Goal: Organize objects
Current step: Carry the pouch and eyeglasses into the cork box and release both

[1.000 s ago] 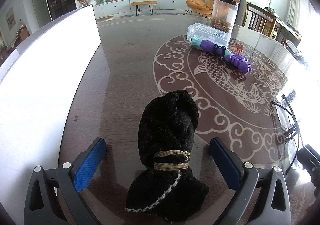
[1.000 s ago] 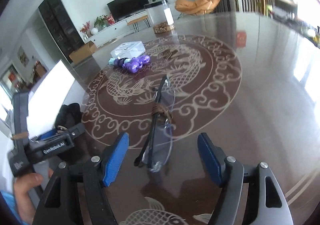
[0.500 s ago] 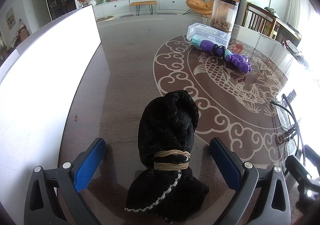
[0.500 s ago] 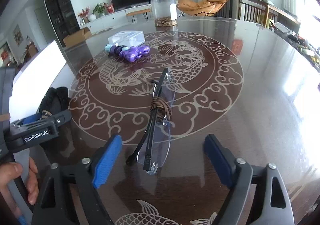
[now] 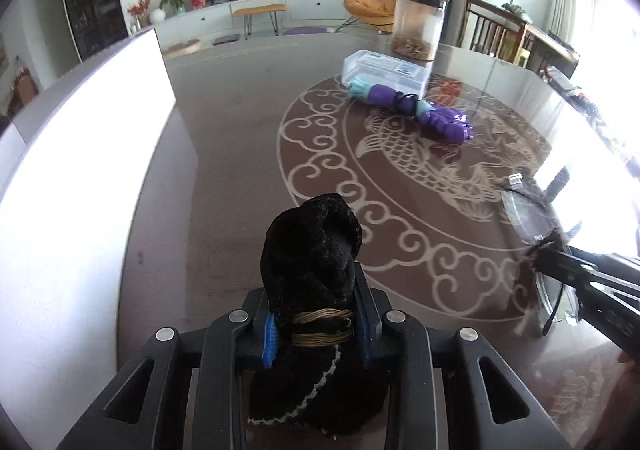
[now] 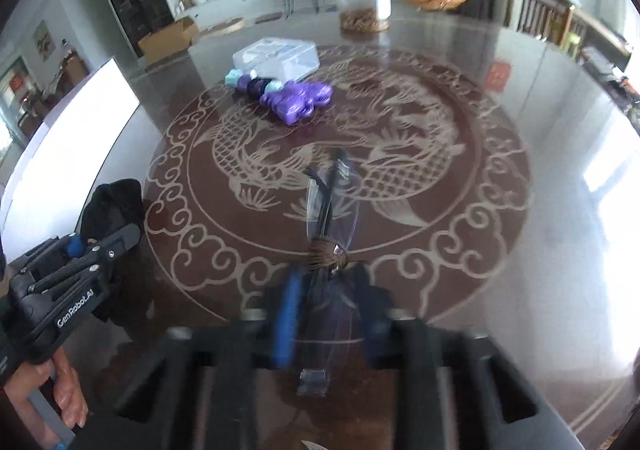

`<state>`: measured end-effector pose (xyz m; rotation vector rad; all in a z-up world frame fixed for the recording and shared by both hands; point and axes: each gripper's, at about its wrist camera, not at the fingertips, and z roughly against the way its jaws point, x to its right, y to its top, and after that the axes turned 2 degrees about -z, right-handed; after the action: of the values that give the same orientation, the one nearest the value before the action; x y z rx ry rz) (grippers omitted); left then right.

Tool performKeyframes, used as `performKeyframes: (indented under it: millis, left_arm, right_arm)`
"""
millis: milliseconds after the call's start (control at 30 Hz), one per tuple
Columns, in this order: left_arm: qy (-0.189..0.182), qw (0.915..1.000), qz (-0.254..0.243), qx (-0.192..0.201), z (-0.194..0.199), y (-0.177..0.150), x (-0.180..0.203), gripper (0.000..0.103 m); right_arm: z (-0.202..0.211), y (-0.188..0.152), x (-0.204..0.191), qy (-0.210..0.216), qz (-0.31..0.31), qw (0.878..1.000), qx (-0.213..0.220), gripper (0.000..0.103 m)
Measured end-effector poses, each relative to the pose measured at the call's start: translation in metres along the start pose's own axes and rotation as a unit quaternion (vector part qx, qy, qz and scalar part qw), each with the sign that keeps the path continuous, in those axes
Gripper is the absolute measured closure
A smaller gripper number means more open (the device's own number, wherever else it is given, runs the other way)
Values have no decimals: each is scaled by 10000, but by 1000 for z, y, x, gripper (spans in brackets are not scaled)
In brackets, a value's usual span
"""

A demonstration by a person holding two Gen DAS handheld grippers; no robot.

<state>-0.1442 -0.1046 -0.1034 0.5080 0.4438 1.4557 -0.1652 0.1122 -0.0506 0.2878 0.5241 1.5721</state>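
A black cloth bundle (image 5: 312, 250) tied with a tan cord lies on the dark table (image 5: 224, 170) right in front of me. My left gripper (image 5: 316, 326) is closing, and its blue pads press the bundle at the cord from both sides. Folded clear glasses (image 6: 326, 202), bound with a brown cord, lie on the dragon pattern. My right gripper (image 6: 328, 314) is closing too, blurred, with its blue pads tight against the near end of the glasses. The right wrist view also shows the left gripper (image 6: 86, 250) at the bundle (image 6: 114, 206).
A purple and teal glove bundle (image 5: 416, 110) lies farther back, beside a clear plastic box (image 5: 384, 70) and a tall jar (image 5: 418, 26). A white panel (image 5: 80, 170) runs along the table's left edge. A person's hand (image 6: 68, 394) holds the left gripper.
Both grippers went from wide open to closed: the left onto the black bundle, the right onto the glasses. The right gripper also slid forward over the glasses.
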Motion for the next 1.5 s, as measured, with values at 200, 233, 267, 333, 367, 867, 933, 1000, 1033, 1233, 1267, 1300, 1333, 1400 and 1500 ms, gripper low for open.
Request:
performKeyframes:
  millis: [200, 233, 267, 333, 367, 867, 933, 1000, 1033, 1233, 1267, 1300, 1333, 1400, 1500]
  left_arm:
    - [-770, 9947, 610, 289, 54, -23, -19, 74]
    - [-838, 9940, 607, 347, 65, -26, -19, 74]
    - [-909, 9932, 586, 420, 79, -27, -17, 74]
    - [-1072, 9909, 606, 552, 102, -29, -18, 74]
    - [-1135, 9893, 632, 663, 117, -28, -23, 74]
    - [1041, 9761, 1830, 538, 210, -82, -240, 73]
    - [1315, 9712, 1983, 128, 199, -92, -262, 68]
    - [1575, 9643, 2080, -457, 185, -101, -276, 47]
    - [1631, 9609, 2144, -643, 179, -104, -280, 29]
    - [1597, 9572, 2291, -758, 175, -111, -282, 15]
    - [1676, 9566, 2275, -715, 176, -111, -281, 15]
    - [1741, 9562, 2258, -656, 177, -111, -279, 15]
    - [1844, 9554, 2240, -557, 181, -109, -277, 15]
    - [1971, 9539, 2228, -399, 189, -109, -275, 15]
    - [2017, 9530, 2259, -49, 199, -98, -274, 15]
  right_arm:
    - [38, -13, 3, 461, -339, 9980, 267, 93]
    - [42, -14, 2, 539, -386, 9974, 296, 93]
    - [49, -15, 0, 646, -450, 9964, 330, 93]
    - [64, -13, -8, 907, -514, 9936, 433, 93]
    - [73, -11, -18, 1067, -495, 9919, 485, 93]
    - [102, -27, -301, 3001, 1717, 9383, -3, 93]
    - [90, -39, -330, 3036, 1973, 9321, -123, 91]
    - [78, -48, -347, 2984, 2104, 9306, -236, 80]
    - [73, -53, -354, 2900, 2176, 9316, -266, 55]
    - [82, -68, -350, 2586, 2587, 9305, 219, 17]
    - [84, -69, -344, 2597, 2566, 9306, 275, 17]
    - [86, -69, -335, 2626, 2512, 9309, 358, 17]
    - [90, -72, -326, 2644, 2437, 9320, 464, 16]
    - [97, -73, -313, 2617, 2303, 9348, 680, 13]
    - [98, -67, -278, 2382, 2075, 9419, 1144, 9]
